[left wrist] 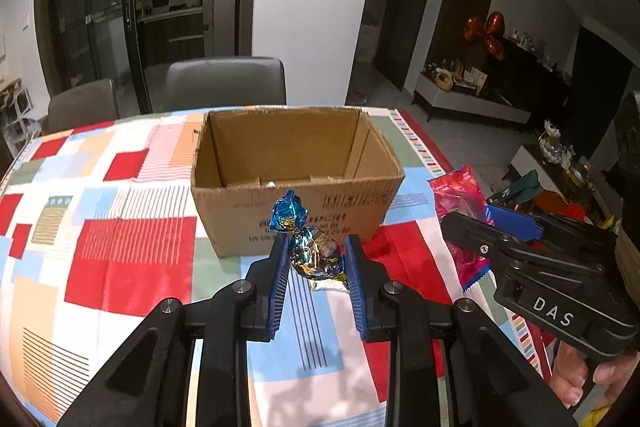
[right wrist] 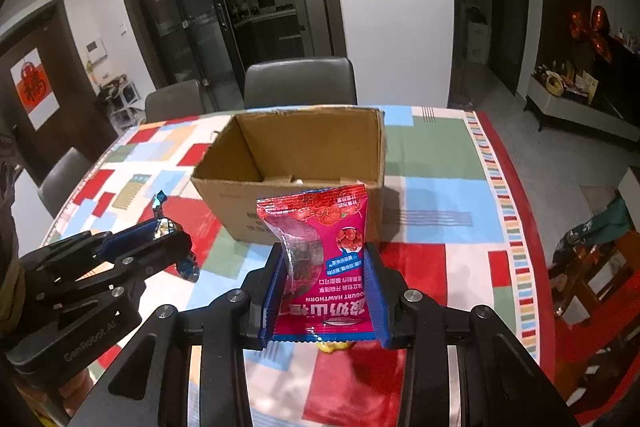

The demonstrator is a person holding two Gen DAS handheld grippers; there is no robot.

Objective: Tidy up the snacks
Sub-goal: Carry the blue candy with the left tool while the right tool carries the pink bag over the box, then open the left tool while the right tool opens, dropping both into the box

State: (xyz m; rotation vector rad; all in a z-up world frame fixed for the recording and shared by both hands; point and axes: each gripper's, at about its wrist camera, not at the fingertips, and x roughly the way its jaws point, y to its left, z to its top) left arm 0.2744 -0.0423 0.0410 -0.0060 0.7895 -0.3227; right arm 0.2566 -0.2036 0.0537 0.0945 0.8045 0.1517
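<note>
Snacks are held above the counter (left wrist: 132, 259) short of the cardboard box (left wrist: 296, 183), a foil candy (left wrist: 316, 255) pinched in the left claw (left wrist: 316, 251) and a red pouch (right wrist: 328, 263) in the right claw (right wrist: 326, 267), so either could be dropped outside if released before the rim is cleared.

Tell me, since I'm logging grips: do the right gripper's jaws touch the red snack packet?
Touching. Right wrist view: right gripper pads press both sides of the red snack packet.
</note>
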